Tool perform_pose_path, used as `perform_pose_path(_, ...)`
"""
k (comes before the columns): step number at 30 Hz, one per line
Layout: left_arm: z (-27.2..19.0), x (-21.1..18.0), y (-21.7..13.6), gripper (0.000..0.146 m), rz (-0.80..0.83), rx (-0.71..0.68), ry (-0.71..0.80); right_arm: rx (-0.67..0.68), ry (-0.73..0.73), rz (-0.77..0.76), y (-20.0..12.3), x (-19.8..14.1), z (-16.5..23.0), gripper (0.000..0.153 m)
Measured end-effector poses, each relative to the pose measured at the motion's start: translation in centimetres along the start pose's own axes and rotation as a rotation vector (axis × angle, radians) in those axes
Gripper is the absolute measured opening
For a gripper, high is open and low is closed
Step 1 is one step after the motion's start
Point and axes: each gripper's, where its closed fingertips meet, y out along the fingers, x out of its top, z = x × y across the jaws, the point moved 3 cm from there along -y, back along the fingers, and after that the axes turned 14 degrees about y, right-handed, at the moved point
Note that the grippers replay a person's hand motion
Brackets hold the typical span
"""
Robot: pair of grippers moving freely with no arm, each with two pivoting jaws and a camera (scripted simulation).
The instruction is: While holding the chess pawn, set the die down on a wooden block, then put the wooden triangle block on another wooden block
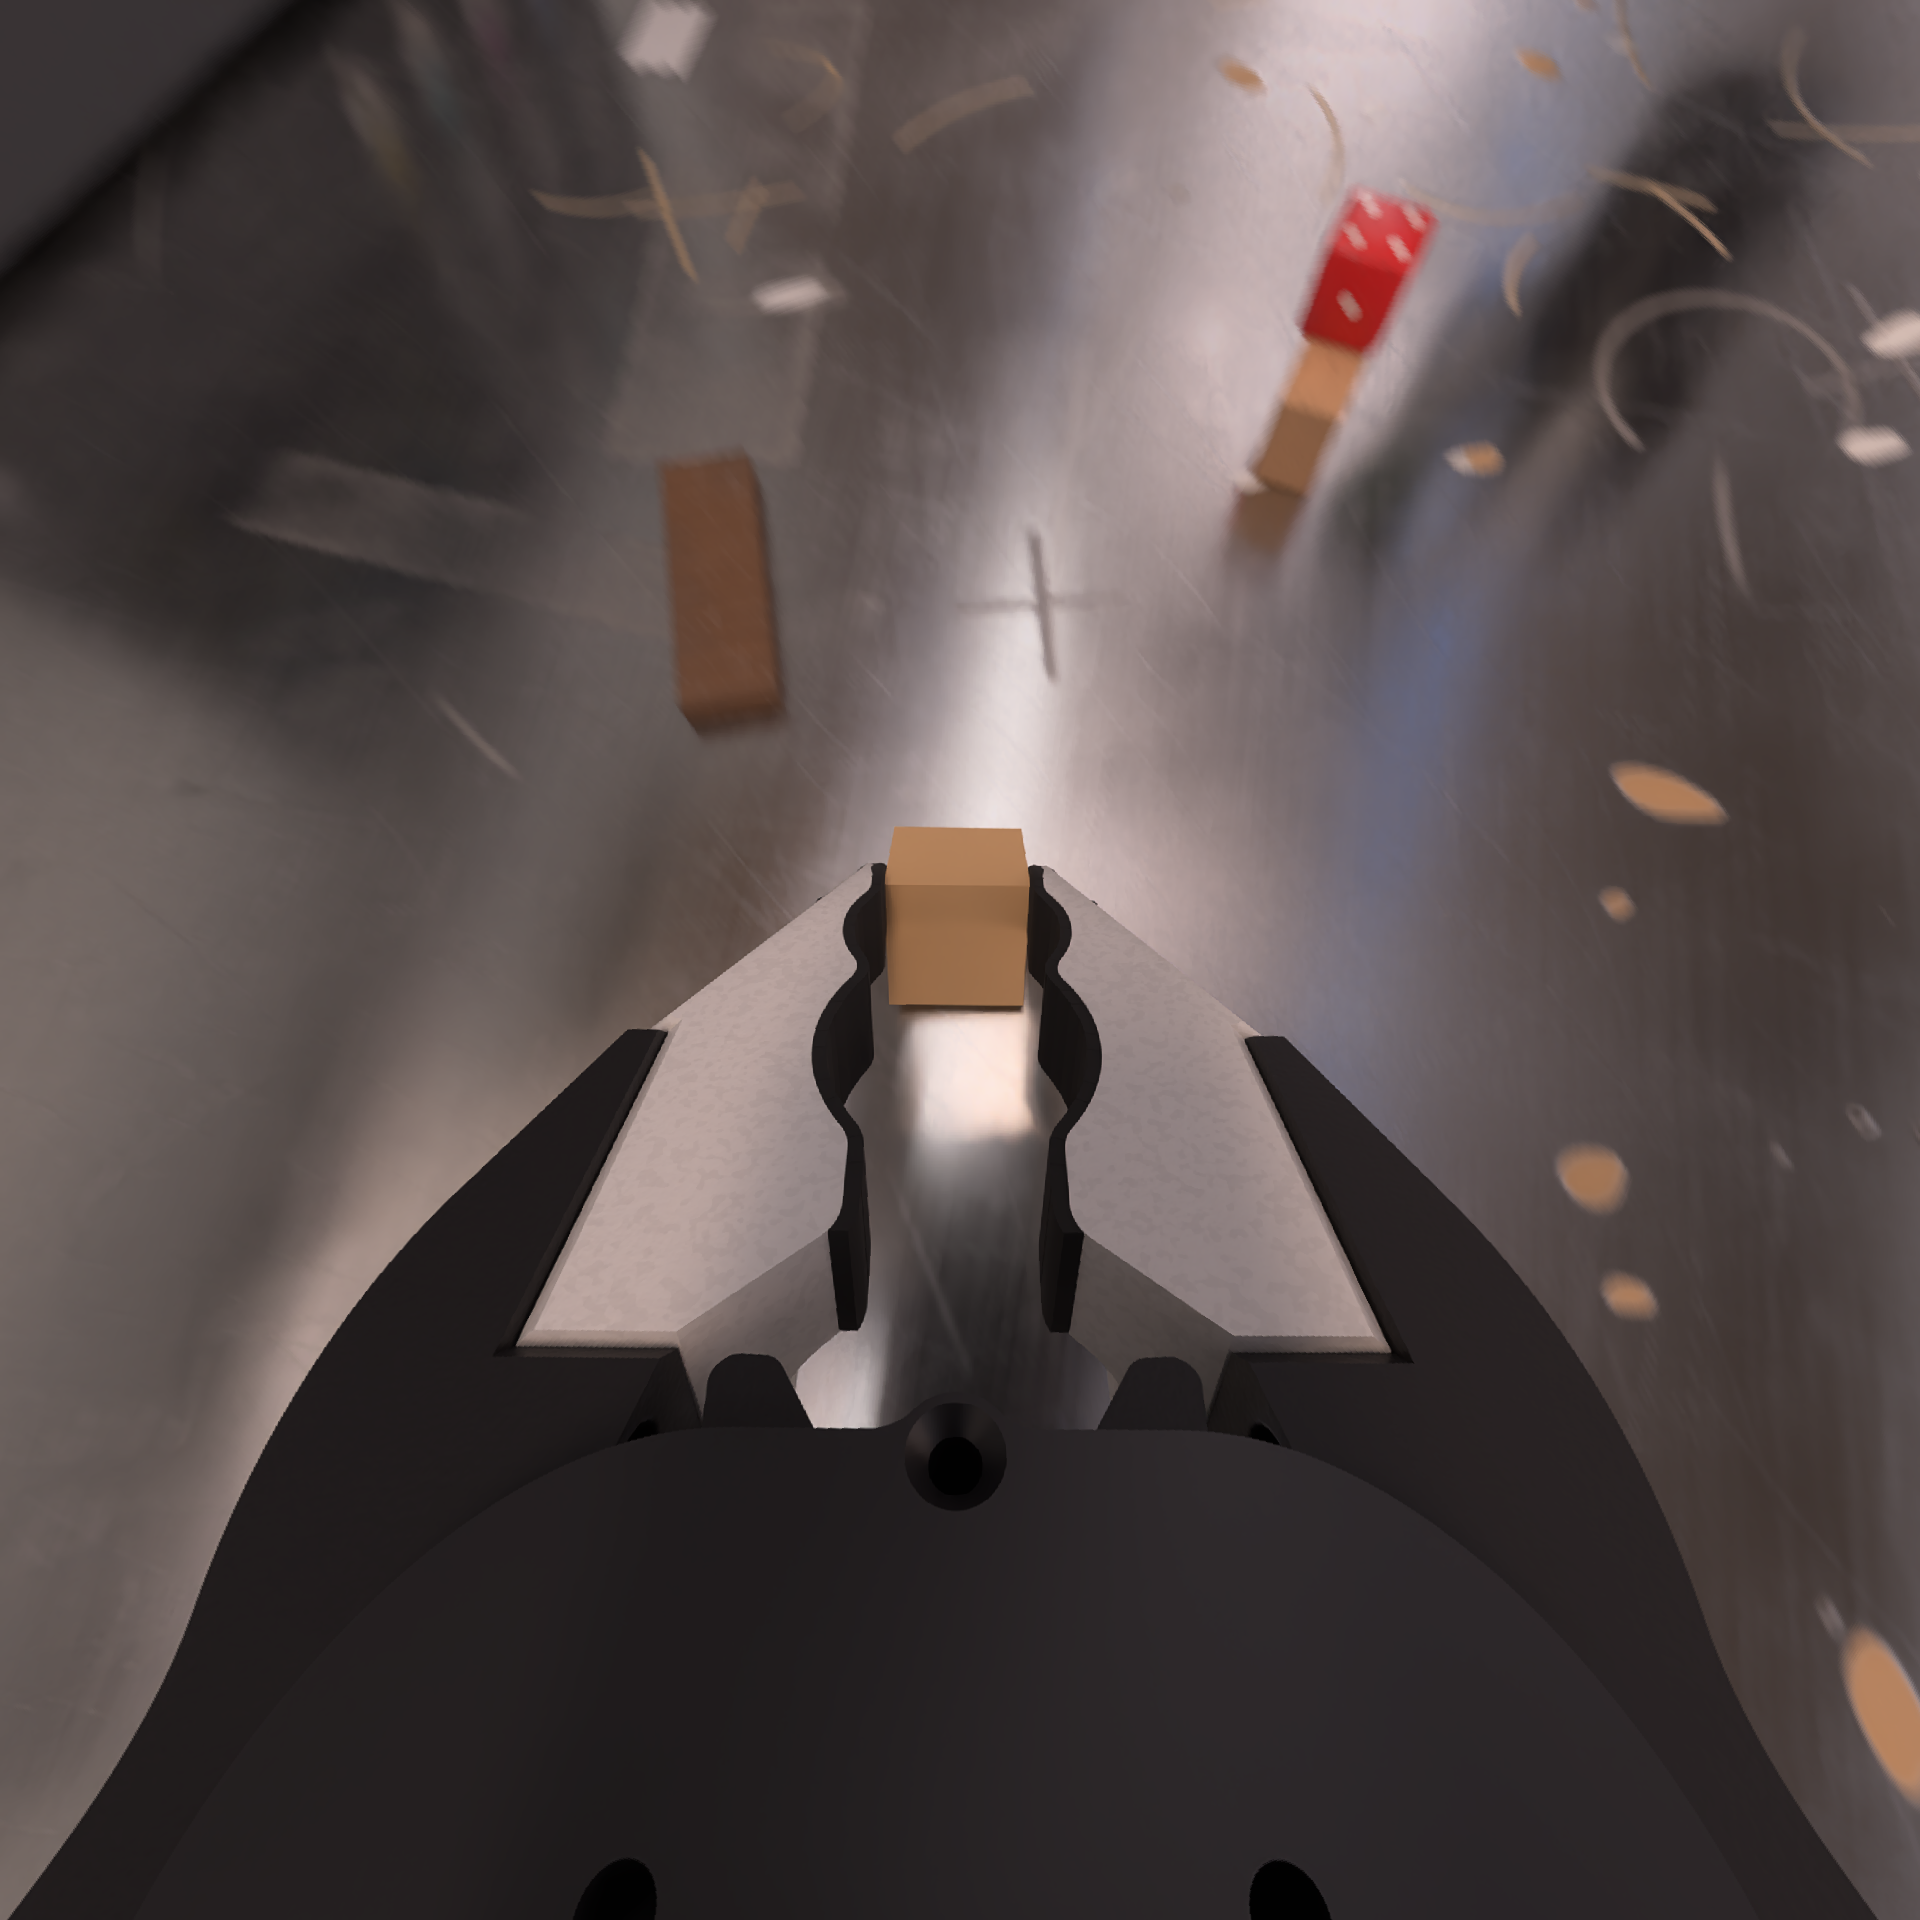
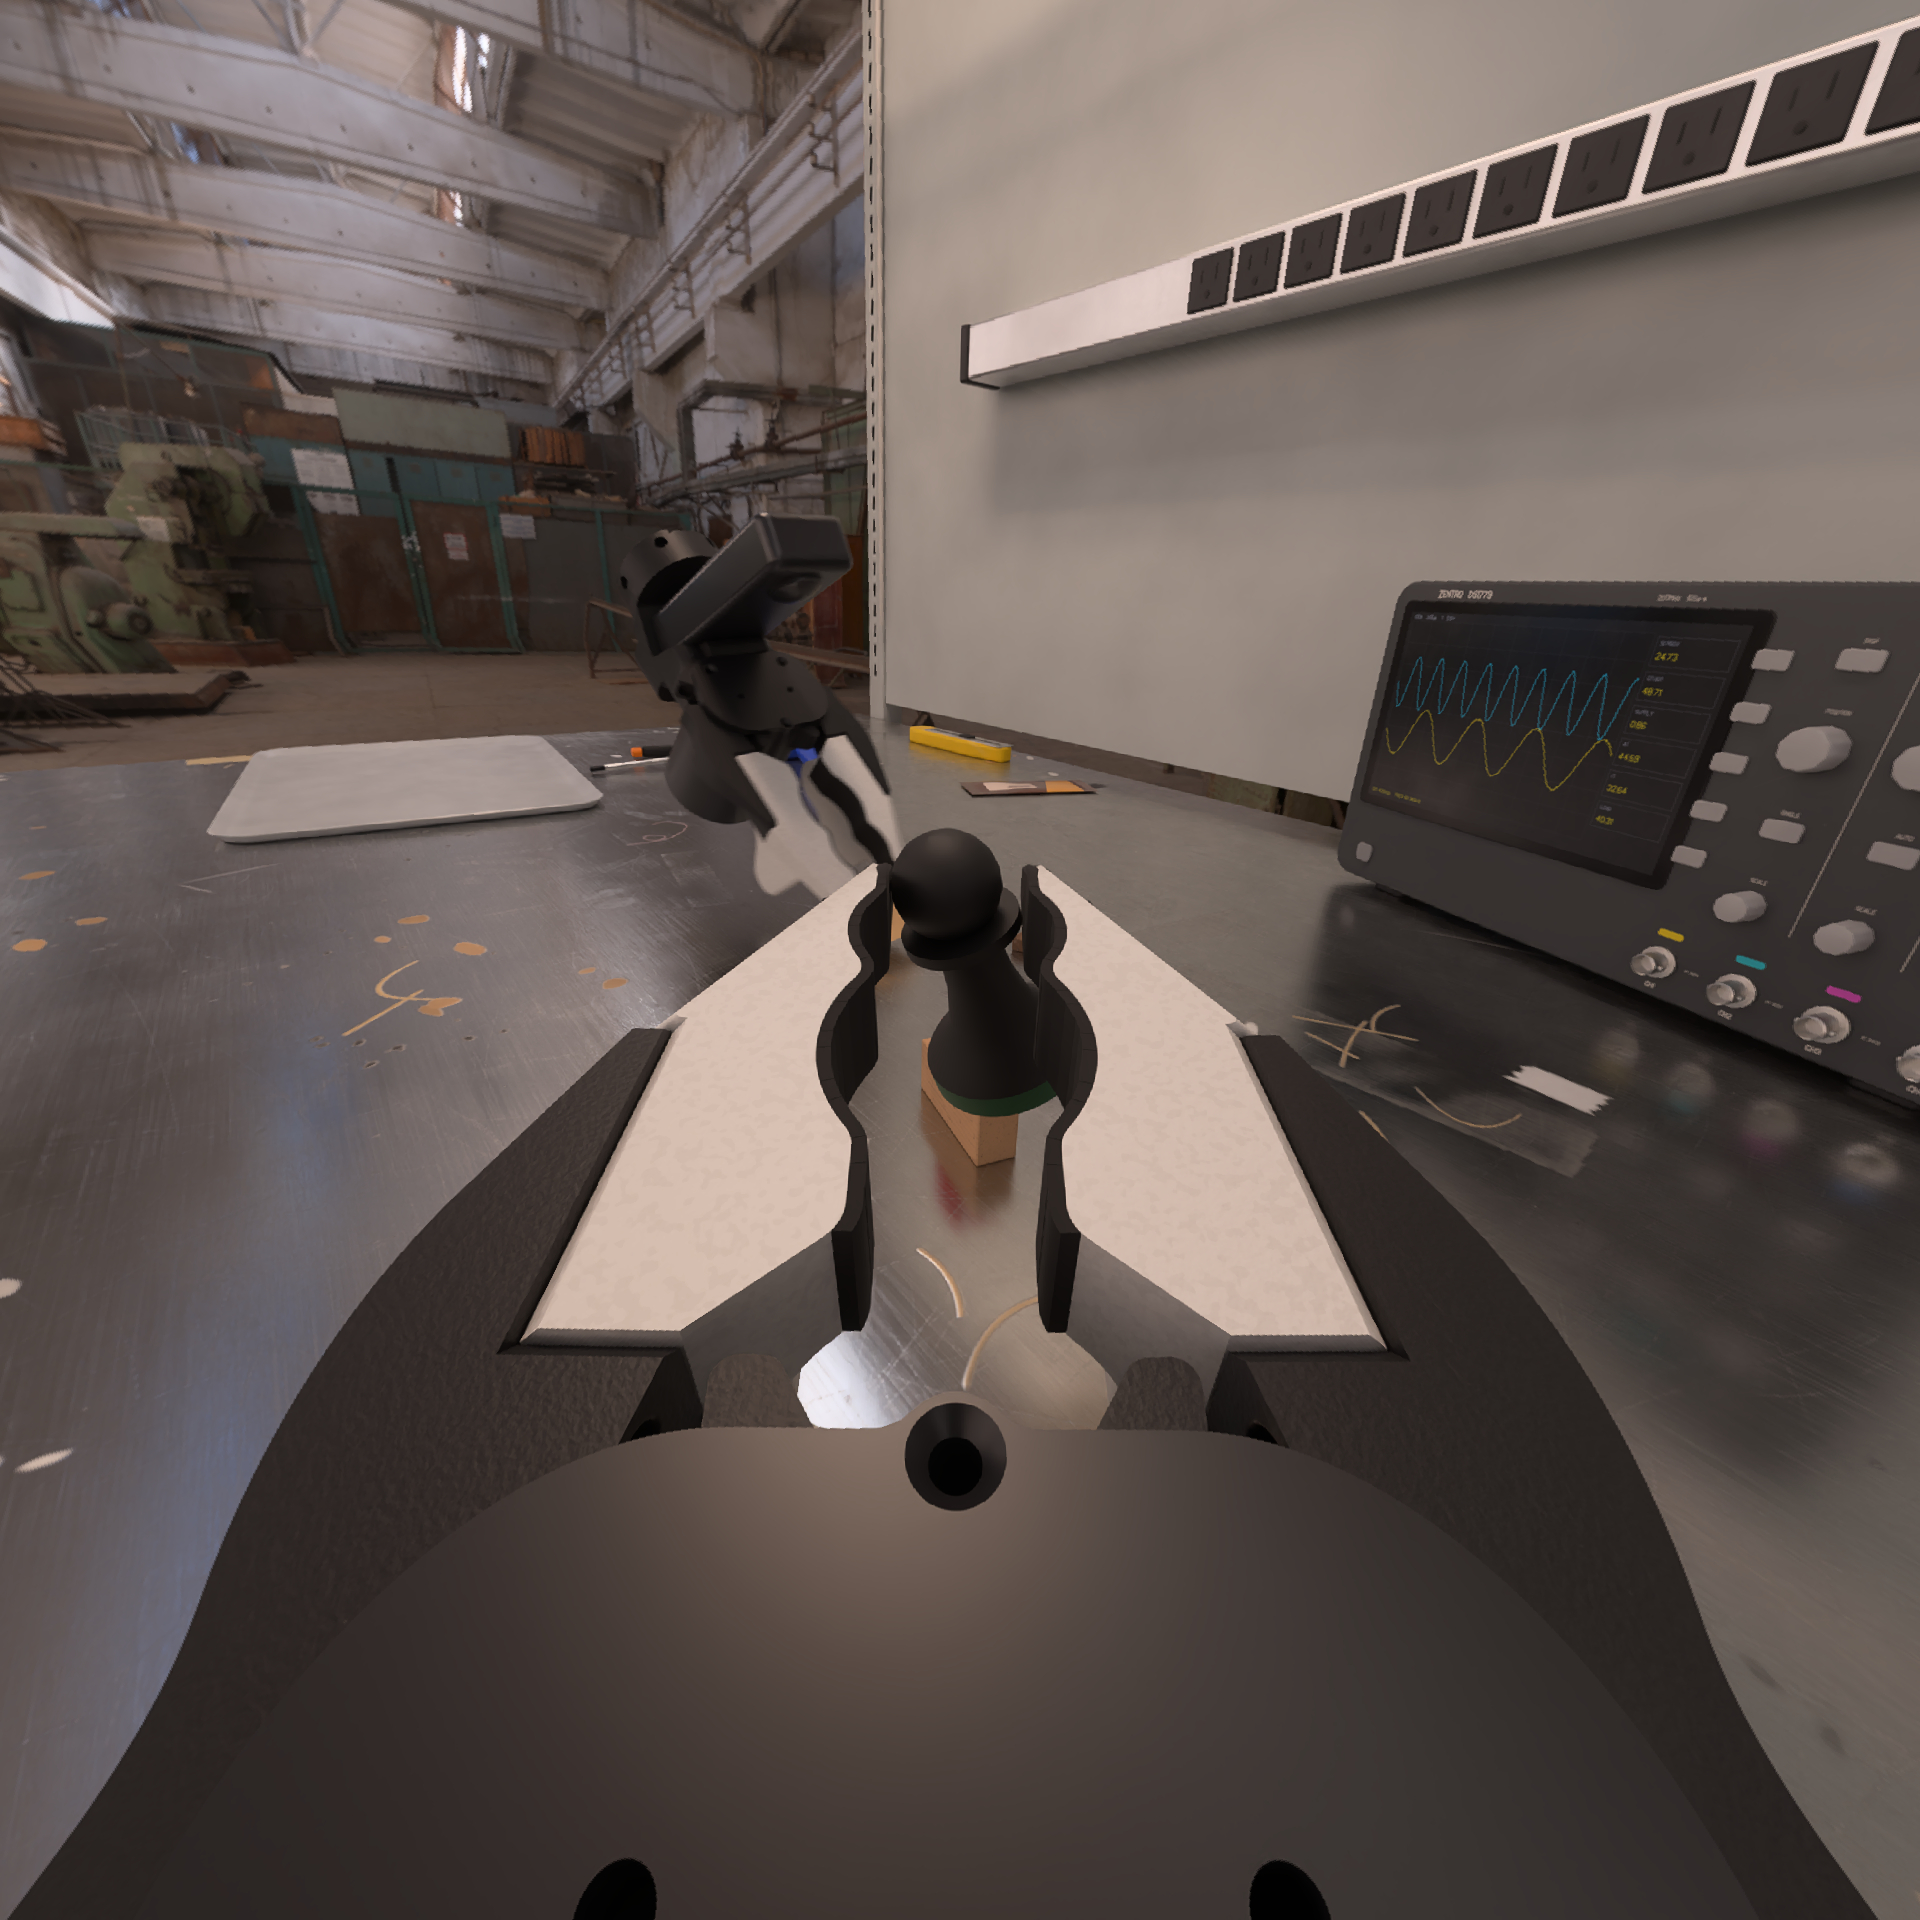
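My left gripper (image 1: 956, 878) is shut on a small tan wooden block (image 1: 951, 940) at its fingertips, held above the metal table (image 1: 416, 1039); its near face looks square. A red die (image 1: 1366, 270) rests on top of a tan wooden block (image 1: 1304, 426) far right. A darker brown wooden block (image 1: 722, 592) lies far left. My right gripper (image 2: 956, 883) is shut on a black chess pawn (image 2: 961, 935), tilted, just above the table. A tan wooden block (image 2: 977, 1132) shows below the pawn, partly hidden. The left gripper (image 2: 831, 831) shows blurred beyond it.
An oscilloscope (image 2: 1621, 769) stands at the right by a grey wall with a power strip (image 2: 1455, 239). A white tray (image 2: 405, 779) lies at the far left. A yellow tool (image 2: 961, 743) lies by the wall. Wood shavings and tape scraps dot the table.
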Motion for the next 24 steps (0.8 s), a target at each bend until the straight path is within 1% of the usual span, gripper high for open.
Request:
perform_pose_path(4,3.7,3.0,2.1,0.026,-0.007,0.138,-0.025,-0.003,0.002,-0.012,-0.1,0.2,-0.1,0.024)
perform_pose_path(8,6.0,3.9,5.1,0.026,0.048,0.166,-0.053,-0.014,0.006,-0.02,-0.4,0.3,-0.3,0.024)
perform_pose_path(11,6.4,3.9,6.5,0.027,0.091,0.148,-0.069,-0.015,0.007,-0.019,-0.4,0.3,-0.3,0.024)
perform_pose_path(12,6.5,3.9,6.8,0.029,0.093,0.151,-0.074,-0.014,0.007,-0.018,-0.4,0.3,-0.3,0.024)
perform_pose_path(13,6.4,3.9,7.0,0.038,0.082,0.154,-0.077,-0.012,0.007,-0.017,-0.4,0.2,-0.3,0.024)
perform_pose_path(14,6.3,4.0,7.0,0.049,0.065,0.147,-0.082,-0.011,0.007,-0.014,-0.4,0.2,-0.2,0.024)
perform_pose_path(15,6.1,4.1,6.8,0.057,0.047,0.132,-0.087,-0.009,0.007,-0.012,-0.3,0.2,-0.2,0.024)
perform_pose_path(17,5.6,4.4,5.9,0.064,0.01,0.109,-0.096,-0.002,0.009,-0.007,-0.3,0.1,-0.1,0.024)
perform_pose_path(21,4.4,4.0,3.8,0.065,-0.02,0.126,-0.064,0.006,0.008,0.003,-0.2,0.0,0.0,0.024)
perform_pose_path(24,4.0,2.8,3.1,0.062,0.03,0.147,-0.074,0.011,0.007,0.009,-0.1,-0.1,0.1,0.024)
